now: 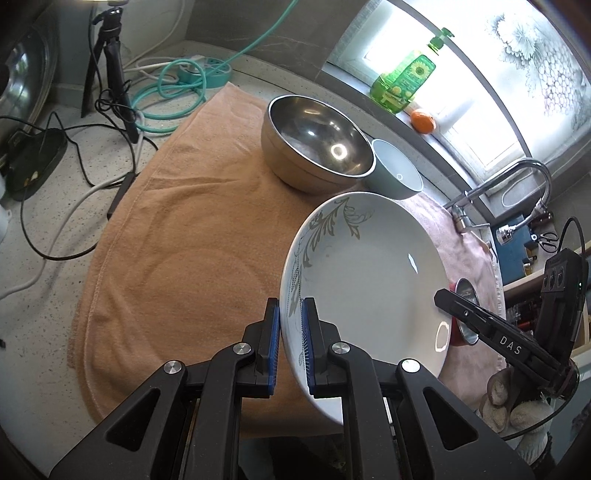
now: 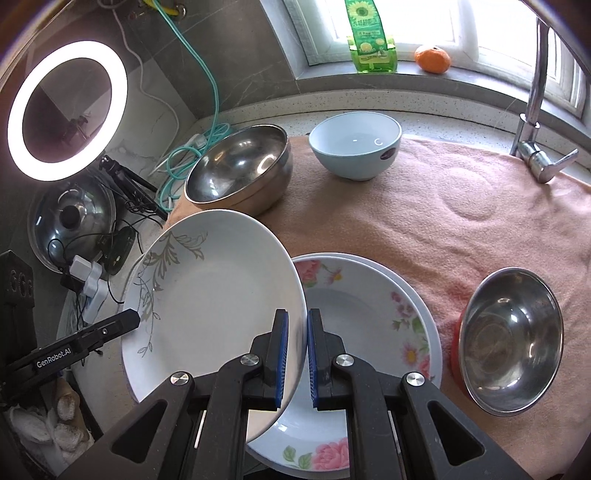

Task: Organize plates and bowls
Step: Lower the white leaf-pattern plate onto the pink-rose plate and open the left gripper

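Bright daylight from window (image 2: pixel 399 22) + ring light (image 2: pixel 66 110); fisheye-warped edges.

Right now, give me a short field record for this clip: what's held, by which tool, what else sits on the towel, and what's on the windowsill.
held item: grey-leaf plate, lifted and tilted
left tool: shut on the plate's rim
right tool: shut on the opposite rim
below plate: flowered plate stacked on another plate
bowls on towel: large steel bowl, pale blue bowl, small steel bowl
windowsill: green soap bottle, orange
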Action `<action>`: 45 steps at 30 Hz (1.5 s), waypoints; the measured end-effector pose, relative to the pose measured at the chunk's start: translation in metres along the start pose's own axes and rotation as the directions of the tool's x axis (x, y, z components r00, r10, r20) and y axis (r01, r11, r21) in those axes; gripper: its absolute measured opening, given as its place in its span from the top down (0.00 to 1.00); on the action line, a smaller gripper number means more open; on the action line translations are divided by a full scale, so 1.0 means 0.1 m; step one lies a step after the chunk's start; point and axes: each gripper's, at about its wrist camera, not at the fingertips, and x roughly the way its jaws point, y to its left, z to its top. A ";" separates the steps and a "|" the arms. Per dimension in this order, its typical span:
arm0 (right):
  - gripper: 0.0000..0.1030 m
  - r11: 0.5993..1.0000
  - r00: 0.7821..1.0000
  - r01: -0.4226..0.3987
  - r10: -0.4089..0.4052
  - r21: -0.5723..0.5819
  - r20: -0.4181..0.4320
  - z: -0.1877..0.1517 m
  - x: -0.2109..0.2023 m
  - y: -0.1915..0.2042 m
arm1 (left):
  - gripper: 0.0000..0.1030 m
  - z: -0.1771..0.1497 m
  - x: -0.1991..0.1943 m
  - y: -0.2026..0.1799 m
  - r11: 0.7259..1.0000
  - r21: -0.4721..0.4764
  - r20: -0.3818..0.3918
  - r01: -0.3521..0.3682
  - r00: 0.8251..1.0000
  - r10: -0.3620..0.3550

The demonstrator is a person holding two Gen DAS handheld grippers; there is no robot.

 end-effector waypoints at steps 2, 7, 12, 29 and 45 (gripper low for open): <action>0.91 1.000 1.000 0.006 -0.006 0.012 0.000 -0.02 -0.02 -0.07 | 0.90 -0.01 0.03 -0.05 1.000 0.010 -0.007 0.005 1.000 -0.005; 0.91 0.999 1.000 0.019 -0.020 0.042 0.002 -0.08 -0.07 -0.22 | 0.90 -0.01 0.12 -0.17 0.999 0.033 -0.028 0.013 1.000 -0.012; 0.91 0.997 0.999 0.033 -0.033 0.070 0.003 -0.14 -0.11 -0.35 | 0.90 -0.02 0.22 -0.26 0.998 0.052 -0.050 0.020 0.999 -0.017; 0.91 0.989 0.997 0.072 -0.070 0.130 -0.020 -0.30 -0.13 -0.70 | 0.90 -0.09 0.44 -0.52 0.994 0.103 -0.100 0.030 0.995 -0.019; 0.91 0.988 0.995 0.100 -0.097 0.120 -0.038 -0.33 -0.02 -0.73 | 0.90 -0.13 0.55 -0.54 0.994 0.111 -0.122 0.017 0.992 -0.004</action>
